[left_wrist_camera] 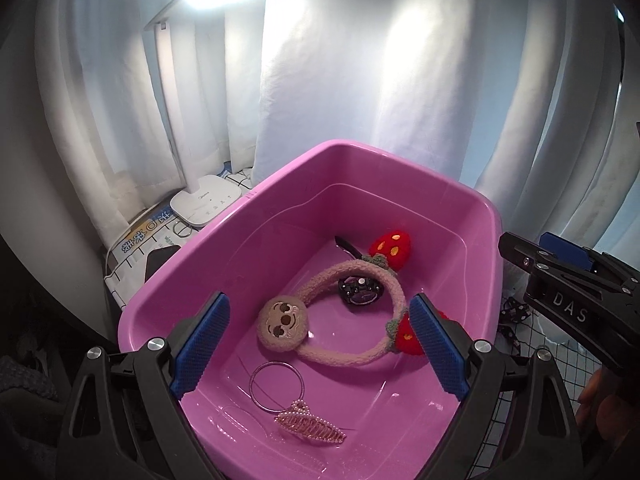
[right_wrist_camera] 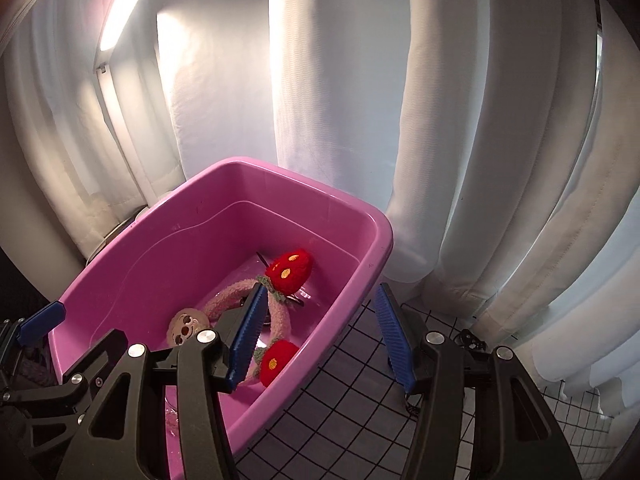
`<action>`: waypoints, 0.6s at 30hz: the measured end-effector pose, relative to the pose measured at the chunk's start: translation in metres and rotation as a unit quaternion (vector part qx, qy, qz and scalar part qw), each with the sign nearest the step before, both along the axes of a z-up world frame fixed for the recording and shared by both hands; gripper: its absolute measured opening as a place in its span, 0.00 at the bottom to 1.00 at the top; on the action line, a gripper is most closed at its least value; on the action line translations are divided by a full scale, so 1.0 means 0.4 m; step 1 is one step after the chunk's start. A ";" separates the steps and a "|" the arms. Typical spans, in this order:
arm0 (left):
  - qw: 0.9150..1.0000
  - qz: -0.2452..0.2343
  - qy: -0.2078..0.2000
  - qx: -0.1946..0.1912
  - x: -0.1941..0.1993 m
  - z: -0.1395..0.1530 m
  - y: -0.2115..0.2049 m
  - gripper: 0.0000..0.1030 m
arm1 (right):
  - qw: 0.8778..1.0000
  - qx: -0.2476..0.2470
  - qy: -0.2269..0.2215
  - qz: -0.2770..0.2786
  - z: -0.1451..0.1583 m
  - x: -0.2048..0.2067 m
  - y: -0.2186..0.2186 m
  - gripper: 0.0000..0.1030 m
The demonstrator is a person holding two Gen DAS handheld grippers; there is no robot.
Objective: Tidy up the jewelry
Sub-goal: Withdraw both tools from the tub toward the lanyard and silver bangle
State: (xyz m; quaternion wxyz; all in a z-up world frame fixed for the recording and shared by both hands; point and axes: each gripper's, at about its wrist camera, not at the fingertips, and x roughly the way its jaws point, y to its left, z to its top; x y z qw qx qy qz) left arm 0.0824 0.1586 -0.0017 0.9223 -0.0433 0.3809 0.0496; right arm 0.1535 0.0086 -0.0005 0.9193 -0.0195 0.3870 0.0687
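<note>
**Bin mostly loaded, a few pieces may remain outside**

I read the pink bin (left_wrist_camera: 224, 248) as the collection point. Inside it I count: a fuzzy pink headband (left_wrist_camera: 362, 354) with a sloth face and red knitted strawberries, a black watch (left_wrist_camera: 360, 292) lying within the headband's arc, a thin metal bangle (left_wrist_camera: 276, 386) near the front wall, and a pearl hair claw (left_wrist_camera: 310, 426) just beside the bangle. All lie loose on the bin floor.

My left gripper (left_wrist_camera: 320, 344) hovers above the bin, jaws apart, nothing between the blue pads. My right gripper (right_wrist_camera: 320, 340) straddles the bin's right rim, one pad over the inside and one over the grid-patterned cloth (right_wrist_camera: 340, 400); jaws apart, empty.

Left to do, as I judge it: small dark items (left_wrist_camera: 514, 312) lie on the cloth to the right of the bin; too small to identify. A wire ring (left_wrist_camera: 182, 232) sits by the lamp base (left_wrist_camera: 206, 204). If these are jewelry, they need collecting.
</note>
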 end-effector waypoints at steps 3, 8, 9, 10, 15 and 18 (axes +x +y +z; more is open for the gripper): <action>1.000 -0.013 -0.003 -0.001 -0.008 0.009 -0.037 0.87 | 1.000 0.003 -0.006 -0.013 0.013 -0.024 -0.041 0.52; 1.000 -0.029 -0.009 0.000 -0.025 0.020 -0.094 0.87 | 0.999 0.002 -0.015 -0.033 0.023 -0.068 -0.107 0.52; 0.999 -0.033 -0.010 0.000 -0.028 0.021 -0.105 0.87 | 0.999 0.001 -0.017 -0.037 0.023 -0.077 -0.119 0.52; 0.999 -0.037 -0.010 0.000 -0.031 0.021 -0.116 0.87 | 0.999 0.001 -0.017 -0.040 0.024 -0.083 -0.130 0.52; 0.998 -0.060 -0.011 0.002 -0.043 0.028 -0.181 0.87 | 0.998 0.004 -0.018 -0.061 0.022 -0.118 -0.196 0.52; 0.997 -0.074 -0.016 0.005 -0.050 0.035 -0.225 0.87 | 0.997 0.009 -0.020 -0.075 0.023 -0.138 -0.241 0.52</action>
